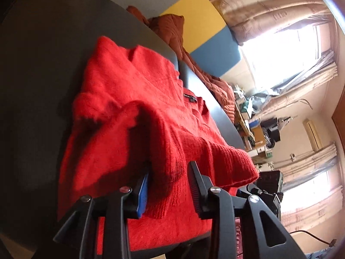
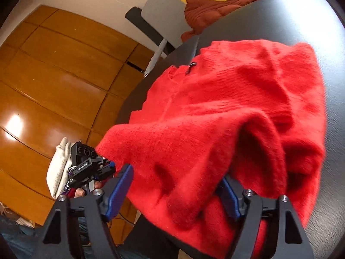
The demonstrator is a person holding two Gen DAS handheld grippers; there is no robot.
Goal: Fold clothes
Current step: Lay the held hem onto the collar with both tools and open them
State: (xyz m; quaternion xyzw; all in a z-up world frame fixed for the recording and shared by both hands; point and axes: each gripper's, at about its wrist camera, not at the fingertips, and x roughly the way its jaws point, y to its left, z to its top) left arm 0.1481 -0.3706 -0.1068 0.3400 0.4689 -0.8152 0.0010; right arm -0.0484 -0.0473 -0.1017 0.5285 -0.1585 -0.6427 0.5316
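Observation:
A fluffy red sweater [image 1: 133, 99] lies on a dark round table [image 1: 43, 64], its near hem lifted off the edge. In the left wrist view my left gripper [image 1: 169, 181] has its fingers half closed with a thick fold of the hem filling the gap. In the right wrist view my right gripper [image 2: 175, 188] stands wide open; the red sweater [image 2: 226, 99] sags between its blue pads [image 2: 120, 185] and drapes over the right one. The left gripper's body [image 2: 86, 166], held by a white-gloved hand [image 2: 58, 168], sits at the sweater's left corner.
A rust-brown quilted garment [image 1: 172, 28] hangs over the table's far edge [image 2: 215, 8]. A grey chair [image 2: 163, 6] stands behind it. Wooden floor [image 2: 54, 75] shows to the left. Cluttered shelves [image 1: 254, 125] and curtained windows [image 1: 280, 51] fill the room's right side.

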